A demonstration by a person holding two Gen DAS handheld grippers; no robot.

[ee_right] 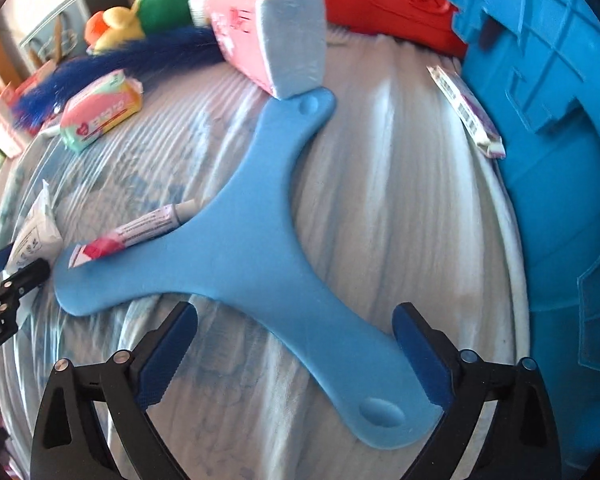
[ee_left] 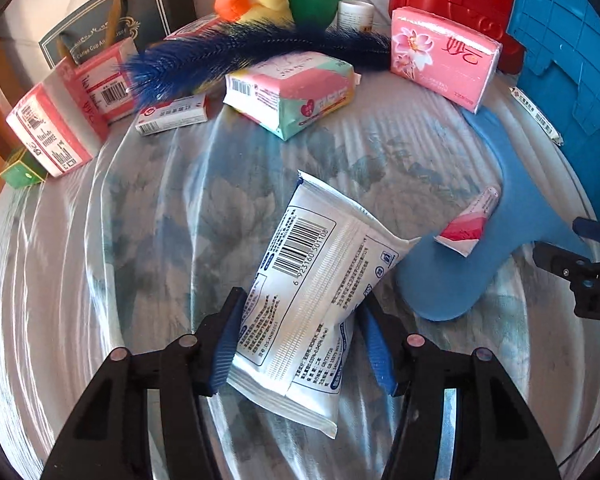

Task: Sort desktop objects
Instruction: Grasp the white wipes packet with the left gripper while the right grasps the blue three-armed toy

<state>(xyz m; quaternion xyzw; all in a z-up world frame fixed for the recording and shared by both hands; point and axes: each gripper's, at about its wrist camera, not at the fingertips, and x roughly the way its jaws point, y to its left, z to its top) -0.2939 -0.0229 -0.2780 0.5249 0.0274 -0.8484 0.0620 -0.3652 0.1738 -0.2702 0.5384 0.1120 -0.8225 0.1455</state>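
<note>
The white wipes packet (ee_left: 308, 300) lies barcode side up on the blue-patterned table cover (ee_left: 160, 208), in the near middle of the table. It is taken between the blue pads of the left gripper (ee_left: 300, 344): the left pad is pressed on its edge, and the right pad seems to touch the other edge, so the packet is judged to be gripped at about half opening. The packet is soft, so the squeeze should be kept gentle and the lift slow, otherwise it may fold or slip.

Just beside it lies the blue three-armed plastic piece (ee_right: 260, 248), flat on the cover, with a small pink-and-white tube (ee_right: 140, 232) resting on one arm. The right gripper (ee_right: 296, 356) is held wide open over the nearest arm of this piece, with both pads apart from it, and nothing is held. Before the jaws are closed, it should be lowered until the pads are at both edges of the arm. The piece should be lifted level, or the tube will probably roll off.

At the right the blue bin (ee_right: 548, 160) stands, probably a place for sorting.
</note>
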